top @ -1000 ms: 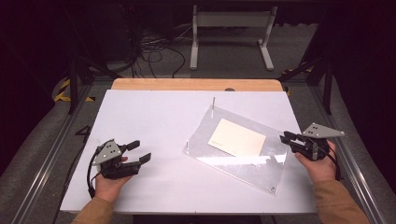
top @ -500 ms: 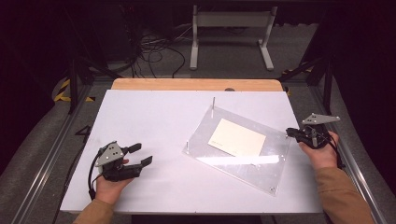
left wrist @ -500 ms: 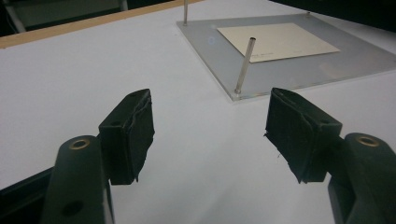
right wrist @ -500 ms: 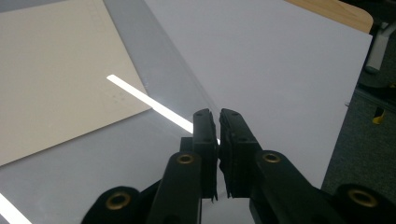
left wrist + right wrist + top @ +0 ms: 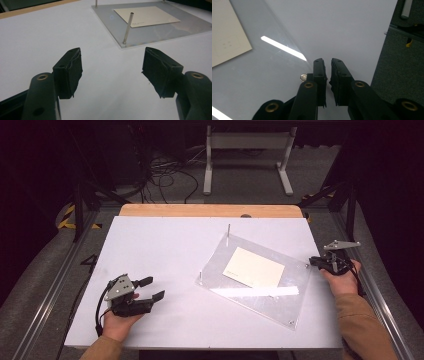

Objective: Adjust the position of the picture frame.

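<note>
A clear acrylic plate (image 5: pixel 280 300) lies tilted on the white table (image 5: pixel 165 245), with a cream paper sheet (image 5: pixel 253 273) on it and thin metal posts (image 5: pixel 228 234) at its far corners. My left gripper (image 5: pixel 152 288) rests at the front left, open, with nothing between its pads (image 5: pixel 71 71). It points at the plate (image 5: pixel 175 27) and a post (image 5: pixel 127 28). My right gripper (image 5: pixel 312 261) is at the plate's right corner. In the right gripper view its jaws (image 5: pixel 327 61) stand almost together beside a corner screw (image 5: pixel 303 77). They have just been opening slightly, with nothing between them.
A wooden strip (image 5: pixel 210 210) edges the table's far side. Dark floor with cables and a white metal stand (image 5: pixel 247 150) lies beyond it. Rails run along both table sides, and the right table edge (image 5: pixel 387 32) is close to my right gripper.
My right gripper has shifted a little farther away and to the right, toward the plate's right corner, and its jaws are narrower than a second ago. The left gripper has stayed put.
</note>
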A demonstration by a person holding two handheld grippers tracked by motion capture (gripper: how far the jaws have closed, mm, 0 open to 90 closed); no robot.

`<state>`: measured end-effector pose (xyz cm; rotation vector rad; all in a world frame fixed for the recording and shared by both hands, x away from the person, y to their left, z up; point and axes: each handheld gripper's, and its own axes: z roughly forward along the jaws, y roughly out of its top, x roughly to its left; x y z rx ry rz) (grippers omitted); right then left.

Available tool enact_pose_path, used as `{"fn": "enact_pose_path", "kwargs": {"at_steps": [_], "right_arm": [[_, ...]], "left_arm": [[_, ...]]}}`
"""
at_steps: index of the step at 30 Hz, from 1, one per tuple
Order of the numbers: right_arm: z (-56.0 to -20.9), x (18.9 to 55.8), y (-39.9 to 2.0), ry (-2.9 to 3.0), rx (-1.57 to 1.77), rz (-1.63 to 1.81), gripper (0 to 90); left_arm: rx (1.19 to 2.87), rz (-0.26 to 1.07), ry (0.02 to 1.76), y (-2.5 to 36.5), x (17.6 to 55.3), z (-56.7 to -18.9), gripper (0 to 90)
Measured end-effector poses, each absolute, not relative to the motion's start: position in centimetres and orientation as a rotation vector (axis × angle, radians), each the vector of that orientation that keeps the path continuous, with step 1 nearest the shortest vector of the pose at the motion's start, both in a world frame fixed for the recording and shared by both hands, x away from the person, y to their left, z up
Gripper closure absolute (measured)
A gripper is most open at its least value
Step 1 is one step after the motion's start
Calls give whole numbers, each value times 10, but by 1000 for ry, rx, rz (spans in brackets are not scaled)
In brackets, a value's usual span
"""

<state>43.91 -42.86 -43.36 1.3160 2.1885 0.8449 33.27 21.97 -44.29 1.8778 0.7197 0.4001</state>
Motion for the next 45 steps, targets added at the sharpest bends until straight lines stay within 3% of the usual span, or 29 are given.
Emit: {"fn": "enact_pose_path", "kwargs": {"at_steps": [3,34,45], "right_arm": [[-438,442,-433,2194,1331,827,894],[-439,438,-431,2267,1311,831,900],[-439,436,-412,2354,1245,863,900]], "left_arm": [[1857,390,745,223,331,-442,325],[1882,370,735,216,334,-444,324],[1889,366,728,211,338,-444,323]]}}
